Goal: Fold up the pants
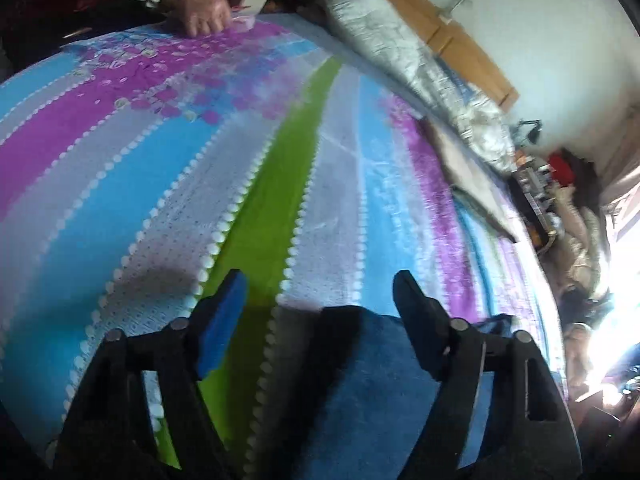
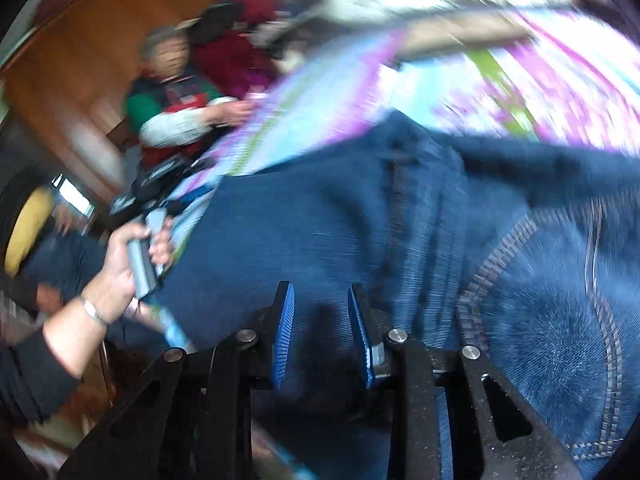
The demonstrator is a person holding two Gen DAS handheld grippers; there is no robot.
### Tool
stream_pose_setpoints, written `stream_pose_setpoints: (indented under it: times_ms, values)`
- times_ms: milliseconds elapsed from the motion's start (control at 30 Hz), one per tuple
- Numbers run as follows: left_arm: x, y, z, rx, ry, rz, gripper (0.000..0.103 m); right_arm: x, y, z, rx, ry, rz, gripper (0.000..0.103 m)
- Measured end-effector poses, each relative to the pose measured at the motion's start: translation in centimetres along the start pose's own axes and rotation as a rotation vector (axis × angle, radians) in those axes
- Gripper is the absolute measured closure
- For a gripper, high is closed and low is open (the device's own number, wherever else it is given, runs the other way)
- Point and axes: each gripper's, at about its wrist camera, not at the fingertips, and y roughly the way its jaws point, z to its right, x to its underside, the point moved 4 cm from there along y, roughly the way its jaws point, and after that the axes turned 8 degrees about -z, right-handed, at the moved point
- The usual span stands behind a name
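Dark blue denim pants (image 2: pixel 400 220) are spread over the striped bedsheet (image 2: pixel 320 100), with a stitched seam and a pocket curve at the right. My right gripper (image 2: pixel 320 292) hangs just above the denim, its blue pads a narrow gap apart with cloth showing below them. The view is motion-blurred. In the left wrist view only an edge of the pants (image 1: pixel 380 380) shows, under the fingers. My left gripper (image 1: pixel 320 280) is wide open over the sheet's green stripe, holding nothing. A hand (image 2: pixel 124 264) holds the left gripper's handle at the bed's edge.
The sheet (image 1: pixel 160 168) has blue, purple, grey and green stripes. A silver quilt (image 1: pixel 400 52) lies along a wooden headboard (image 1: pixel 460 36). A second person (image 2: pixel 172 92) sits at the far edge, their hand (image 1: pixel 200 12) on the sheet. Clutter (image 1: pixel 560 208) fills the far side.
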Motion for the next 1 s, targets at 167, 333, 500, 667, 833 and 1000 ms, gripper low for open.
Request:
stream_pose_setpoints:
  times_ms: [167,333,500,667,833,1000]
  values:
    - [2.4,-2.1,5.0,0.207,0.148,0.004,0.032,1.2,1.6,-0.5,0.029,-0.030,-0.031,0.069]
    - [1.4,4.7,-0.6,-0.024,0.003,-0.129,0.038,1.3,1.7,2.1,0.023,0.079,0.008,0.082]
    - [1.2,0.9,0.9,0.186,-0.003,-0.078,0.043,1.0,0.3,-1.1,0.097,-0.048,0.018,0.077]
    - [8.0,-4.8,3.4,0.189,0.168,-0.066,0.034,1.9,1.9,-5.7,0.157,-0.281,0.004,0.077]
    - [13.3,-2.6,-0.8,0.078,0.142,-0.063,0.063,2.1,4.3,-4.8,0.175,-0.249,-0.112,0.076]
    - [12.0,-6.6,-1.5,0.208,0.038,-0.019,0.031,-4.7,3.2,-9.8,0.056,-0.485,-0.164,0.063]
